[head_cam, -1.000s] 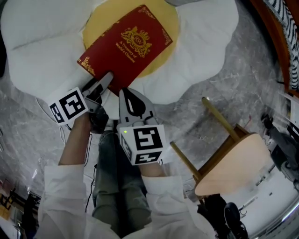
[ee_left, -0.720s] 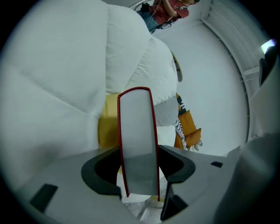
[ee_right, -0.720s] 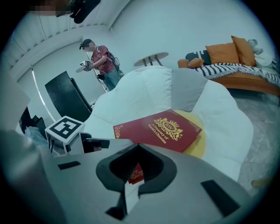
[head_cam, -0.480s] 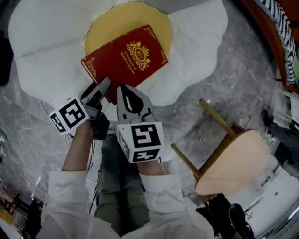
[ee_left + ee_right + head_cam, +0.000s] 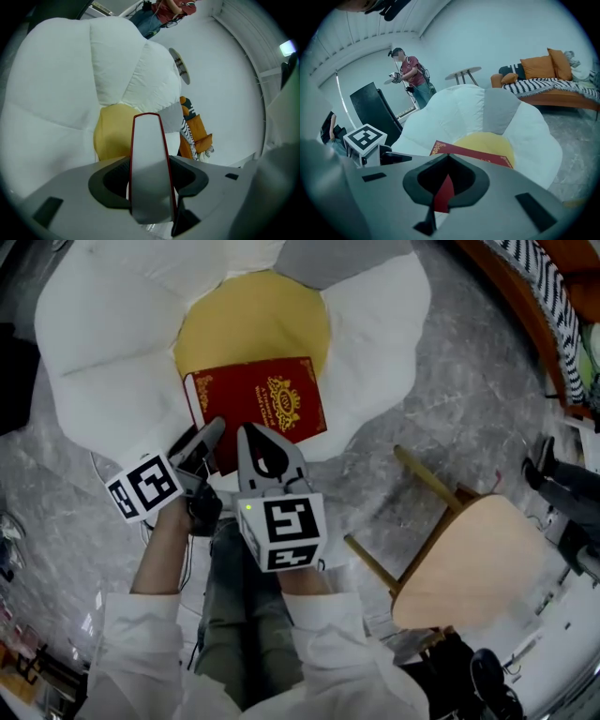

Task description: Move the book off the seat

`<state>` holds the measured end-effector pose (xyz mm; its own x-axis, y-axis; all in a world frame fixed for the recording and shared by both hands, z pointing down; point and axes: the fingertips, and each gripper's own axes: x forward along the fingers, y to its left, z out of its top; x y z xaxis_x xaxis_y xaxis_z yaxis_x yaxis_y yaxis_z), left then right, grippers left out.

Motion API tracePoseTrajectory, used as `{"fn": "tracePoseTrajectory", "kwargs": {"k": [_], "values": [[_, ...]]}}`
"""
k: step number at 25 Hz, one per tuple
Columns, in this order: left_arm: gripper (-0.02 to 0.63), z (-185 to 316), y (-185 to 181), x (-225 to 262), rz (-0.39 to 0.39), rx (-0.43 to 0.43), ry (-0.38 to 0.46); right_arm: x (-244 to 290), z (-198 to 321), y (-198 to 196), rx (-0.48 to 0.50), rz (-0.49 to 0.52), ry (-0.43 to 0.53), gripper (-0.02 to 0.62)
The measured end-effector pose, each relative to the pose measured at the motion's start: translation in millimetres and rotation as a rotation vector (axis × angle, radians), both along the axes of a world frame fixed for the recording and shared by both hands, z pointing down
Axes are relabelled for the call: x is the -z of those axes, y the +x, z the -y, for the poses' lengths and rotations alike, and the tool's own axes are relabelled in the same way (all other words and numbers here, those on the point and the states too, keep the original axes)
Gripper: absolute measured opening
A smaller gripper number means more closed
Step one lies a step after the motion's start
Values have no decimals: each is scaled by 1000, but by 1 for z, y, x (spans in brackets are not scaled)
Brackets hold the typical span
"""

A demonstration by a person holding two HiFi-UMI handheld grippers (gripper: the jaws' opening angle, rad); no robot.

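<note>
A thick red book (image 5: 253,401) with gold print lies on the yellow centre (image 5: 253,324) of a white flower-shaped cushion seat (image 5: 103,352). Both grippers meet its near edge. My left gripper (image 5: 208,432) is at the near left corner. In the left gripper view the book (image 5: 149,140) stands edge-on between the closing jaws, whose pads press both covers. My right gripper (image 5: 251,435) sits just right of it, tips together. In the right gripper view a red sliver of the book (image 5: 443,194) is caught inside the right gripper (image 5: 449,157).
A round wooden stool (image 5: 469,563) stands on the marbled floor to my right. An orange sofa with a striped blanket (image 5: 543,79) lies farther right. A person in a red shirt (image 5: 410,70) stands behind the seat, by a black panel (image 5: 370,108).
The book has slid down the cushion toward me and turned, its near edge now square to me. Both grippers stayed at that edge.
</note>
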<state>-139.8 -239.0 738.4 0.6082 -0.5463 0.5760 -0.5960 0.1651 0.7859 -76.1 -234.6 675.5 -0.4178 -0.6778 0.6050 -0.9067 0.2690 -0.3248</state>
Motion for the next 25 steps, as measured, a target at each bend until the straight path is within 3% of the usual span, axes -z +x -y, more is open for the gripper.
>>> {"fn": "tracePoseTrajectory", "kwargs": {"k": [8, 12, 18, 25], "values": [[249, -5, 18, 42, -26, -9, 0, 38, -2, 20, -19, -29, 21, 11], [249, -11, 13, 80, -3, -14, 11, 75, -8, 25, -17, -39, 48, 11], [249, -19, 16, 164, 2, -39, 60, 163, -16, 44, -48, -20, 116, 11], [249, -32, 26, 276, -48, -56, 130, 277, -34, 42, -14, -33, 212, 11]]}}
